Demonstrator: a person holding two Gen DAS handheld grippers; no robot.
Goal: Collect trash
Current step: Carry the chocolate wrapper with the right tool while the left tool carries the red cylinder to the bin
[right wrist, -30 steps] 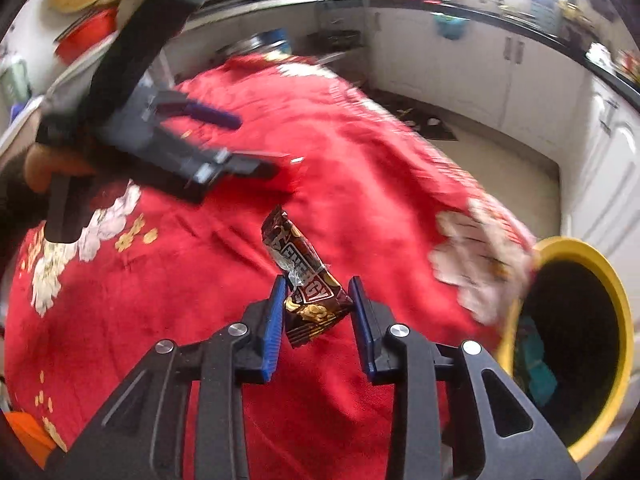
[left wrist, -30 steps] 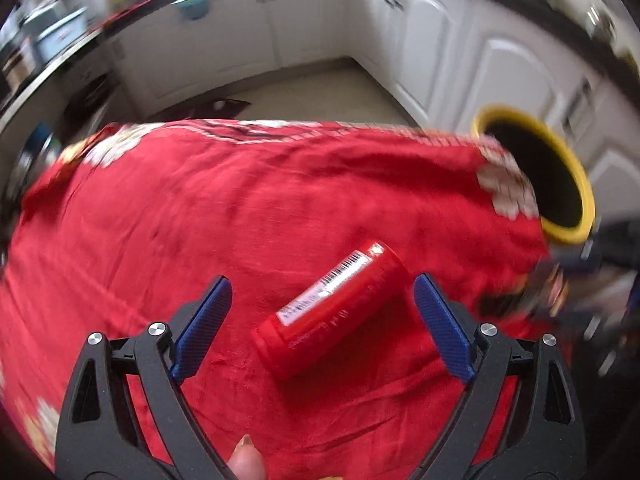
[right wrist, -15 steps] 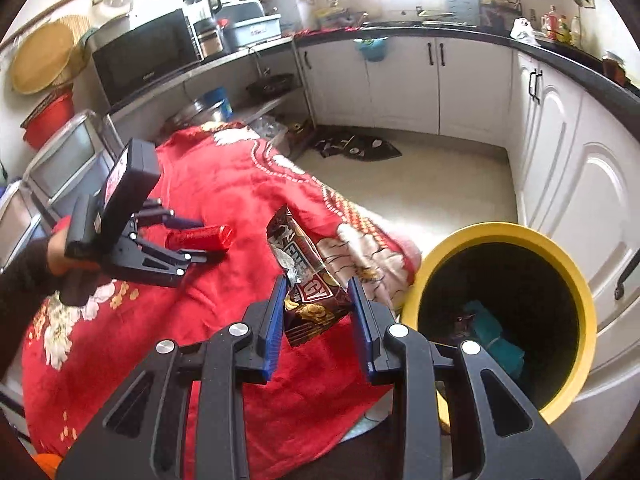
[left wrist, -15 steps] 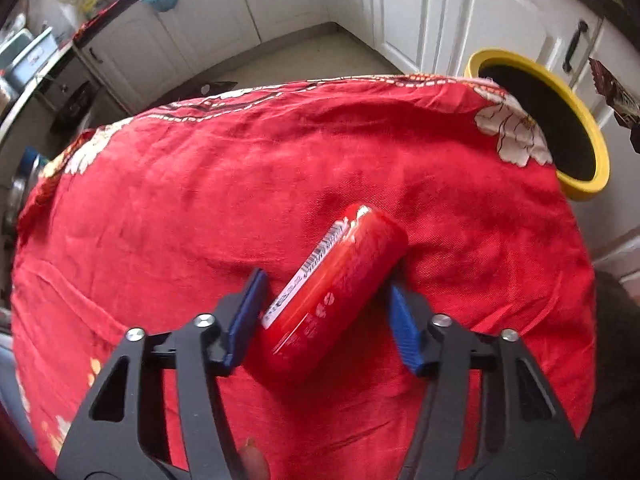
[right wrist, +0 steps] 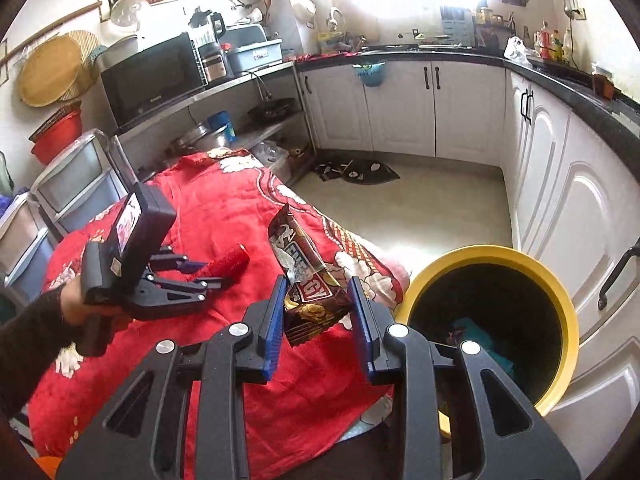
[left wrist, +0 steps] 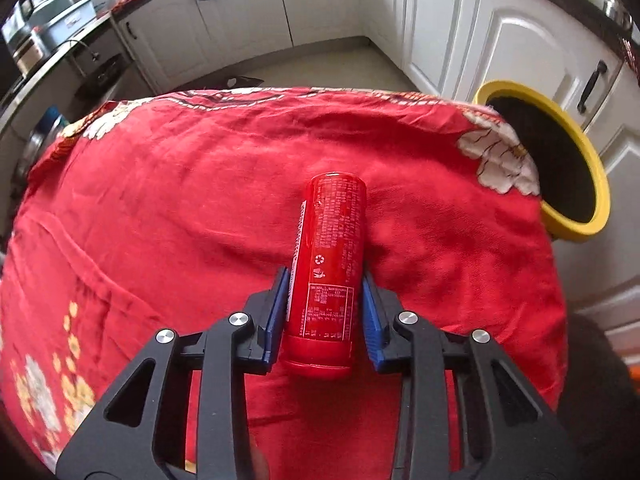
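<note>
Red can has just been clamped by the closing left gripper; wrapper is held by the right gripper; neither is yet dropped in the bin.

Red cylindrical can with small white print and a barcode strip, lying on its side on red cloth, base nearest the camera. Crumpled brown snack wrapper, tilted upright above the cloth. Yellow-rimmed bin, dark inside, holding something teal, possibly more trash
</note>
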